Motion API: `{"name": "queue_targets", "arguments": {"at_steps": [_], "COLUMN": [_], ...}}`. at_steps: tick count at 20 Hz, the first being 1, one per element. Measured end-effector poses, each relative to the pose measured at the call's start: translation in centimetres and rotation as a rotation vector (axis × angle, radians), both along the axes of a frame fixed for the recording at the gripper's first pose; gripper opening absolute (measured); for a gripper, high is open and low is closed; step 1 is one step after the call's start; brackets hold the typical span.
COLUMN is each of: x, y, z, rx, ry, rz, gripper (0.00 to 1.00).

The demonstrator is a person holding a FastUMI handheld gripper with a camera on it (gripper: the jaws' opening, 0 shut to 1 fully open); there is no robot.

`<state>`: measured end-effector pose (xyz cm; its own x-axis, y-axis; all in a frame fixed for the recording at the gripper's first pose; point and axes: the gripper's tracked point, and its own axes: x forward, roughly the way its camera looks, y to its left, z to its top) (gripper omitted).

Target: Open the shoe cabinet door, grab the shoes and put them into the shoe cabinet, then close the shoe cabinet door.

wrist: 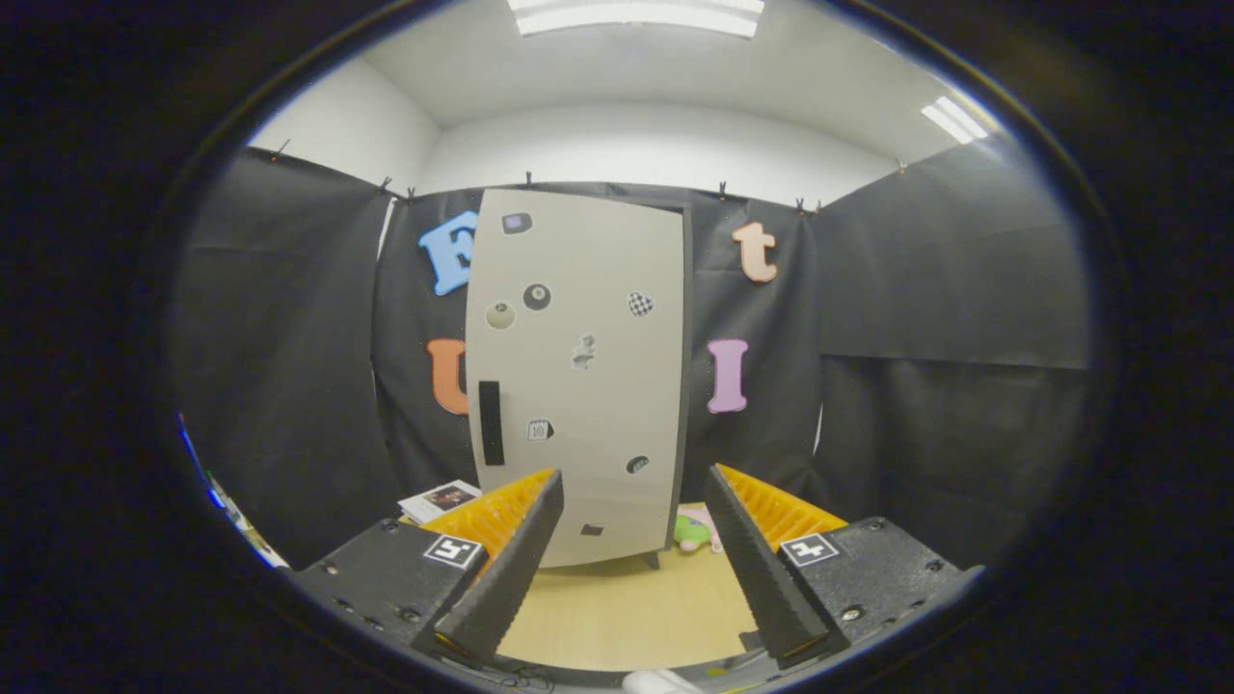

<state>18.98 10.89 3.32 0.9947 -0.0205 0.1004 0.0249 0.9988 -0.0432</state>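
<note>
The tall pale-grey shoe cabinet (578, 386) is standing beyond the fingers, its sticker-dotted door shut; this fits either end of the job. The gripper (631, 511) is hanging spread and empty — any approach should square to the black vertical handle (491, 422) at the door's edge. Something green and pink (696, 531) is lying beside the cabinet's foot — possibly shoes, I cannot tell.

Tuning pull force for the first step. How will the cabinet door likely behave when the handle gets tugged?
The door looks like a flat rigid panel, so it should swing rather than flex. The handle sits far from the right edge, so probably light effort. The cabinet looks tall, narrow and on small feet, so it might shift. The gripper is open, well short.
</note>
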Motion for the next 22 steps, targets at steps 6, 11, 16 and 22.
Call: {"name": "queue_targets", "arguments": {"at_steps": [6,11,16,22], "x": [-1.1,-0.8,-0.5,0.2], "y": [0.7,0.4,-0.3,-0.1], "z": [0.1,-0.5,-0.7,-1.2], "rx": [0.009,0.014,0.029,0.036], "ry": [-0.015,0.002,0.021,0.045], "rz": [-0.003,-0.012,-0.025,-0.021], "gripper": [0.97,0.97,0.97,0.98]}}
